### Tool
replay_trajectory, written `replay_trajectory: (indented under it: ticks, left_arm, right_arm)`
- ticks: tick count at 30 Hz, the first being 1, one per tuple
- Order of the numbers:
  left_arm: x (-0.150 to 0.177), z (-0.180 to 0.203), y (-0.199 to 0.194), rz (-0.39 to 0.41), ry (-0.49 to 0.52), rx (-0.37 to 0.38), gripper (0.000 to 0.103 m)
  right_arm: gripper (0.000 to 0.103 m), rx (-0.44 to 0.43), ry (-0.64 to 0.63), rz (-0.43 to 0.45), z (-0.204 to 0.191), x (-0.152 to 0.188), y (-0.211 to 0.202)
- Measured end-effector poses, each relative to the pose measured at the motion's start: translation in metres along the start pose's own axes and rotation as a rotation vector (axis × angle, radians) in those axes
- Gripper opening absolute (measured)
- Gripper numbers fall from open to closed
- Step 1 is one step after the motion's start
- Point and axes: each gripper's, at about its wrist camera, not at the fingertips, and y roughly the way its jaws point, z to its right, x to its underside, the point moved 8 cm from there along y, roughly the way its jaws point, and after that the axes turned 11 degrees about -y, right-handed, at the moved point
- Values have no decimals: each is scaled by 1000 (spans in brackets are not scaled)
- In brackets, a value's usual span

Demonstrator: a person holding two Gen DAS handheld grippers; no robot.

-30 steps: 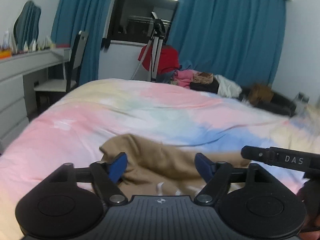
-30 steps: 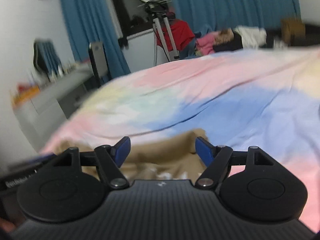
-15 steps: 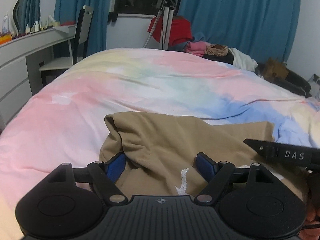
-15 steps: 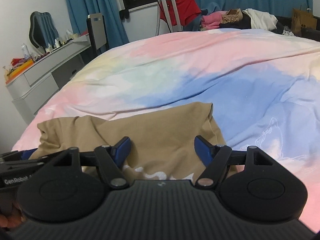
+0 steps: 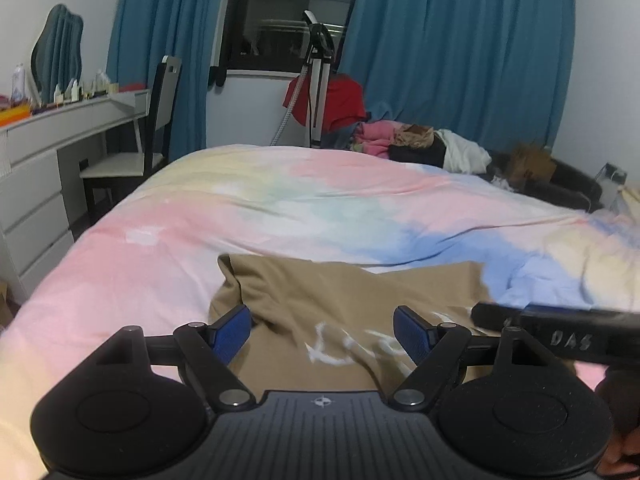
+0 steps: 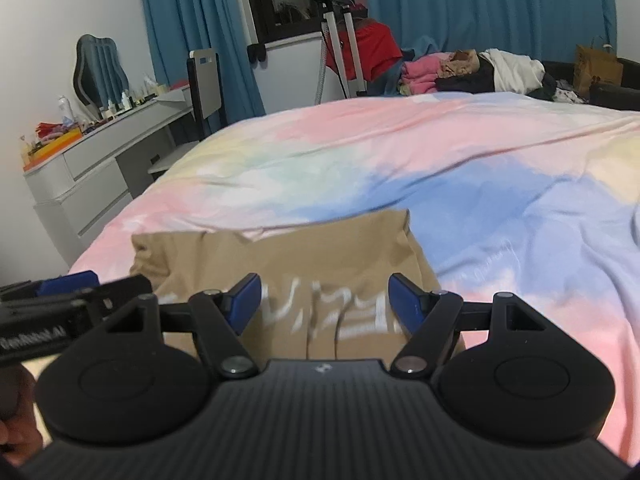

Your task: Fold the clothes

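Observation:
A tan garment [image 5: 348,300] with white print lies on the pastel tie-dye bed cover [image 5: 320,216], near the bed's front edge. It also shows in the right wrist view [image 6: 304,256]. My left gripper [image 5: 322,332] is open and empty, over the garment's left part. My right gripper [image 6: 324,300] is open and empty, over the garment's printed middle. The right gripper's black body [image 5: 560,332] shows at the right of the left wrist view. The left gripper [image 6: 68,292] shows at the left of the right wrist view.
A pile of clothes [image 5: 420,144] lies beyond the bed's far edge, next to a tripod stand [image 5: 318,80]. A grey dresser [image 5: 48,168] and a chair [image 5: 136,152] stand at the left. Blue curtains hang behind. A brown paper bag [image 6: 596,68] stands at far right.
Both cameras have tilted and shifted over the garment. More of the white print now shows between the fingers. Both grippers stay open.

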Motion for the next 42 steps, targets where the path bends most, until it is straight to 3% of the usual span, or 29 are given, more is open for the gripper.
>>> replay_trajectory:
  ticks: [5,8,13,19,25,28,31,33,37,38,40,42]
  left_arm:
    - [17,-10,9,-62,-14,-62,83]
    - [27,-24,21,-129,-93,-46,87]
    - [22,-28,7,-164,-152,-55,84]
    - [22,-13,-41,-269,-289,127,86]
    - [51,-25,-21,-434,-501,195,86]
    - [63,-45,1,-444,-672,190,86]
    - [67,-65,16,-407,-852,208,85]
    - [62,-74,18,-353,-914,219,79]
    - [60,-88,20,-306,-963,205,57]
    - [60,-89,18,-293,-965,210,47]
    - [58,-91,16,-270,-967,222,39]
    - [52,-90,11,-245,-956,240,32]
  right_arm:
    - [72,16,4,-16,-2,13,8]
    - [72,8,18,-35,-1,21,14]
    - [73,14,21,-40,-2,23,16]
    - [72,9,38,-56,0,22,15]
    - [72,20,38,-65,-2,21,16]
    - [72,28,37,-68,-3,20,16]
    - [73,33,39,-69,-3,20,17]
    - [73,37,38,-68,-4,20,17]
    - [73,39,48,-63,-4,19,16]
    - [72,43,52,-60,-4,18,15]
    - [73,36,90,-38,-4,13,7]
    - [73,-38,173,5,-9,5,-7]
